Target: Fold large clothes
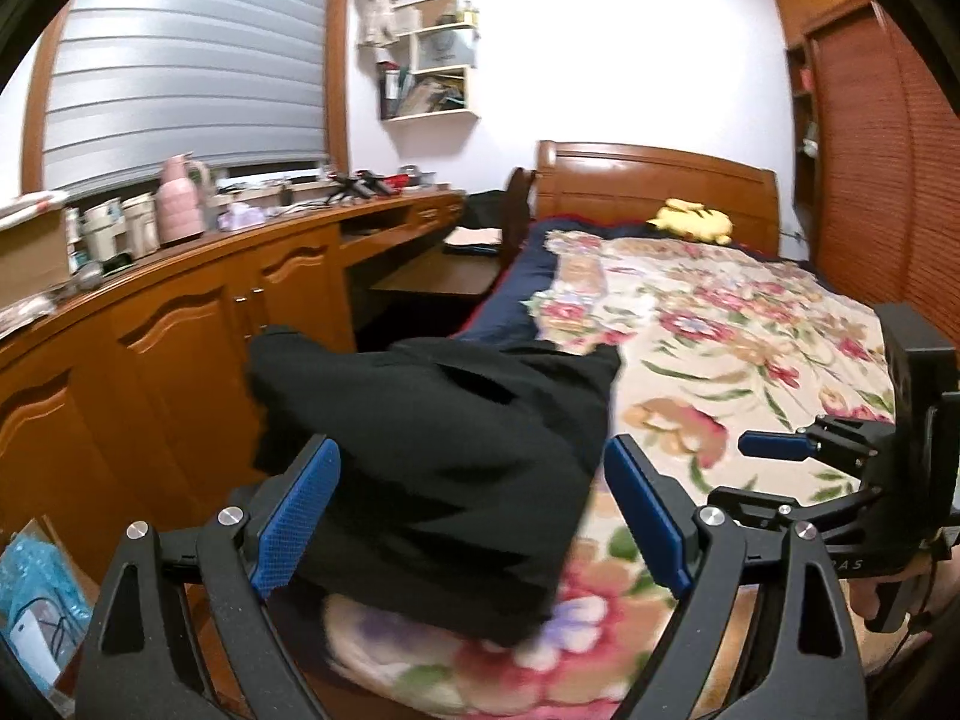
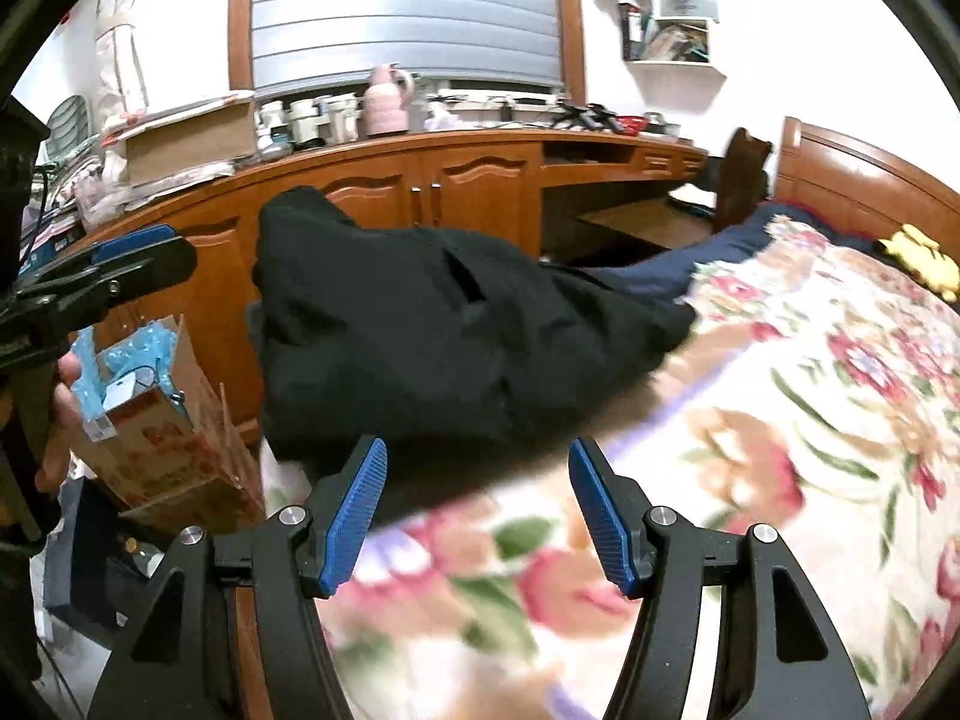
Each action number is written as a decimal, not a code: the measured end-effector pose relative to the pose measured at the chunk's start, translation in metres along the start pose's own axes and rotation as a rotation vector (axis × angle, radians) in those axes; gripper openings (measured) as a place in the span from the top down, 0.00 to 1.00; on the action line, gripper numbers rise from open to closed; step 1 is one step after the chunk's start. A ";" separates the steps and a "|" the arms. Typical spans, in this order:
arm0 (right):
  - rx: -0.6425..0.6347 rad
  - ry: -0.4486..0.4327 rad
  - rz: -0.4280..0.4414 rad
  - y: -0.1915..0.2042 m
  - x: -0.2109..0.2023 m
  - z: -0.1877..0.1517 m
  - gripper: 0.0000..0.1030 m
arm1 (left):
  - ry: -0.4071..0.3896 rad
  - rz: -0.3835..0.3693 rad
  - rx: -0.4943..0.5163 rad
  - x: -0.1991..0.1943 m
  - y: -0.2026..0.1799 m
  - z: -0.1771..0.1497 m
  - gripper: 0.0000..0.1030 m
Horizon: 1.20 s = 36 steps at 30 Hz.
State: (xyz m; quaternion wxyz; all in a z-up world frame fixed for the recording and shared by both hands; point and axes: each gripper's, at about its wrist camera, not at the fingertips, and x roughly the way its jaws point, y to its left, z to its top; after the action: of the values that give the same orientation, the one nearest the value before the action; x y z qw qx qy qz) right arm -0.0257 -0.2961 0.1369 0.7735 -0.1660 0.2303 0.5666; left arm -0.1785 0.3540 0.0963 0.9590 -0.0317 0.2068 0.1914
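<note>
A large black garment [image 1: 444,456] lies bunched at the near left edge of the bed, on the floral blanket [image 1: 744,348]; part of it hangs over the bed's side. It also shows in the right wrist view [image 2: 432,330]. My left gripper [image 1: 474,510] is open and empty, its blue pads on either side of the garment's near end, just above it. My right gripper [image 2: 477,510] is open and empty, hovering over the garment's near edge and the blanket [image 2: 780,420]. The right gripper shows in the left wrist view [image 1: 780,450], and the left gripper in the right wrist view [image 2: 132,258].
A wooden cabinet run [image 1: 180,324] with a cluttered top lines the left of the bed. A cardboard box with blue packing [image 2: 150,408] stands on the floor by the bed corner. A yellow plush toy [image 1: 696,219] lies by the wooden headboard [image 1: 654,180]. A wardrobe [image 1: 870,150] stands at the right.
</note>
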 end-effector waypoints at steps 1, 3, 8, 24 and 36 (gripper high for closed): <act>0.001 -0.003 -0.016 -0.003 -0.007 -0.005 0.37 | -0.001 -0.012 0.002 0.001 -0.007 0.000 0.04; 0.008 -0.006 -0.038 -0.006 -0.020 -0.011 0.37 | -0.008 -0.037 0.002 0.002 -0.020 0.000 0.00; 0.039 -0.011 -0.085 -0.015 -0.050 -0.025 0.37 | 0.008 -0.096 0.011 0.013 -0.054 -0.004 0.00; 0.218 -0.033 -0.388 -0.045 -0.139 -0.093 0.21 | 0.060 -0.277 -0.003 0.043 -0.192 -0.033 0.00; 0.352 -0.024 -0.542 -0.050 -0.203 -0.137 0.21 | 0.104 -0.398 0.092 0.054 -0.297 -0.061 0.00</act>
State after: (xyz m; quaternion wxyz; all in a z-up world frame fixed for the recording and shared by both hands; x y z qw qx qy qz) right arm -0.0523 -0.5446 0.1324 0.9157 -0.0783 0.2629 0.2936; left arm -0.0432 0.0896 0.0124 0.9664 -0.0381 0.2540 -0.0133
